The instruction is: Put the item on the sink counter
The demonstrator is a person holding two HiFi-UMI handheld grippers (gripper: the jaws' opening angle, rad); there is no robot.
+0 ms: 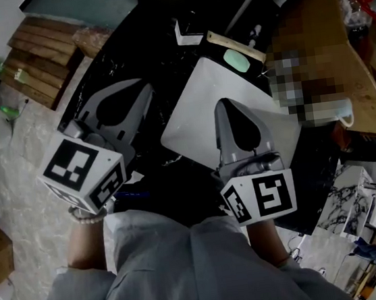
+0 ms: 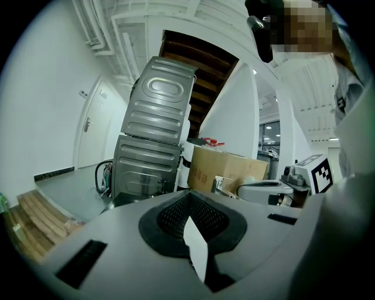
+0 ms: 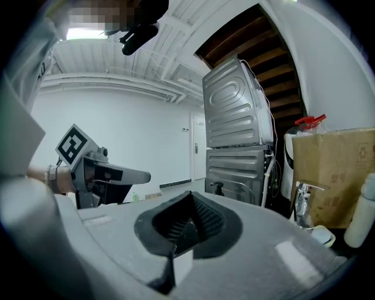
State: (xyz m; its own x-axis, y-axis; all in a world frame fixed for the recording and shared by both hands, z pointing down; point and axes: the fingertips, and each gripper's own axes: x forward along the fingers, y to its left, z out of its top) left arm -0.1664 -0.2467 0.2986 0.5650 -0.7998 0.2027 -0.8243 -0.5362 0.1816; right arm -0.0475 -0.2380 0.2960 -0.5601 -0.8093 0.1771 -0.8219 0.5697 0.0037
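Observation:
My left gripper hangs over the black sink counter, left of the white square basin. Its jaws are shut and nothing shows between them. My right gripper is above the basin, pointing toward its far edge, with its jaws together and nothing held. A pale green soap bar lies on a wooden strip at the basin's far rim, apart from both grippers. Each gripper shows in the other's view: the right gripper and the left gripper.
Two stacked grey washing machines stand beyond the counter, with a cardboard box and a chrome tap beside them. Wooden planks lie at the far left. A wooden table is at the right.

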